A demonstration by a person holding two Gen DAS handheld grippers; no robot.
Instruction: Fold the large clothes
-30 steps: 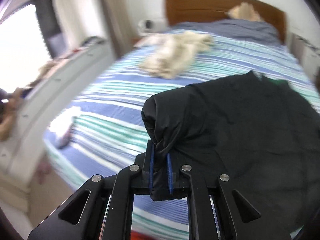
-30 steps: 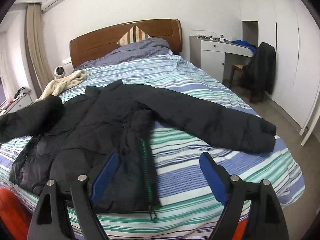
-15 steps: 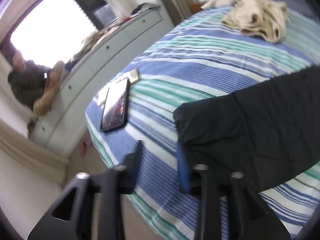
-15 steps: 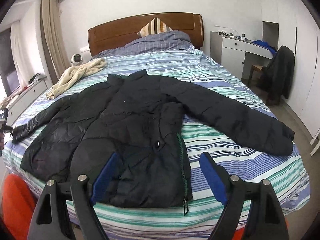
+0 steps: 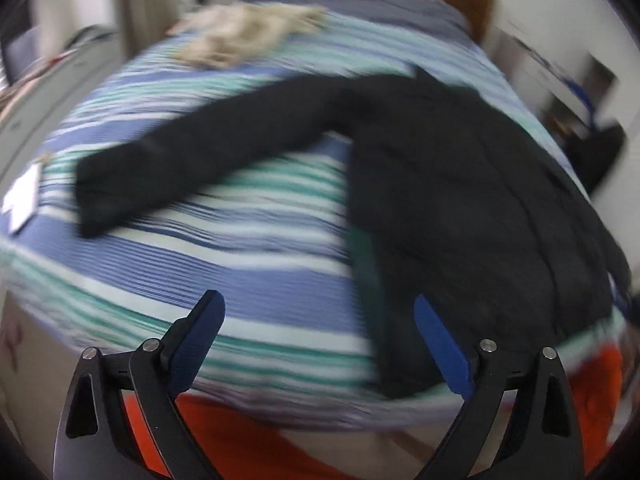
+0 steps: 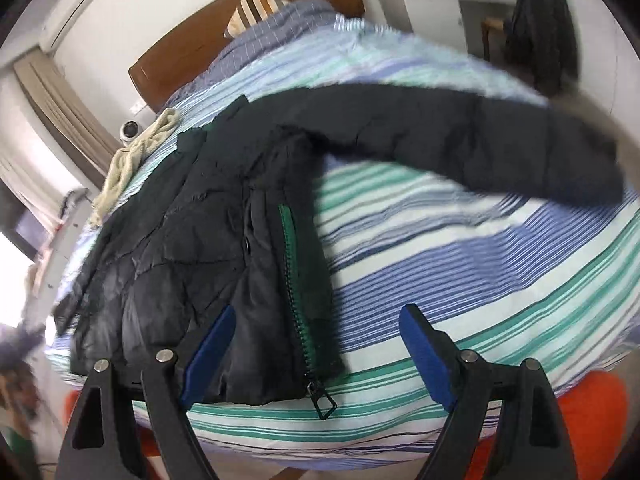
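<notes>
We see the black jacket (image 6: 208, 240) spread flat on the striped bed (image 6: 480, 264); our left gripper (image 5: 320, 320) has just opened, empty, and our right gripper (image 6: 316, 328) hangs released.

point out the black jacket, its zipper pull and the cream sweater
black jacket (image 6: 192, 248), right wrist view, on the front panel
zipper pull (image 6: 322, 397), right wrist view, on the metal tab at the hem
cream sweater (image 6: 132, 160), right wrist view, on its middle

A: Left black plastic two-finger gripper (image 5: 318, 320)?
B: Black arms with triangular cutouts, silver screws, flat blue pads on fingers (image 5: 438, 344).
A: Right black plastic gripper (image 6: 316, 334)?
B: Same build. Orange clothing (image 6: 588, 432) beneath.
</notes>
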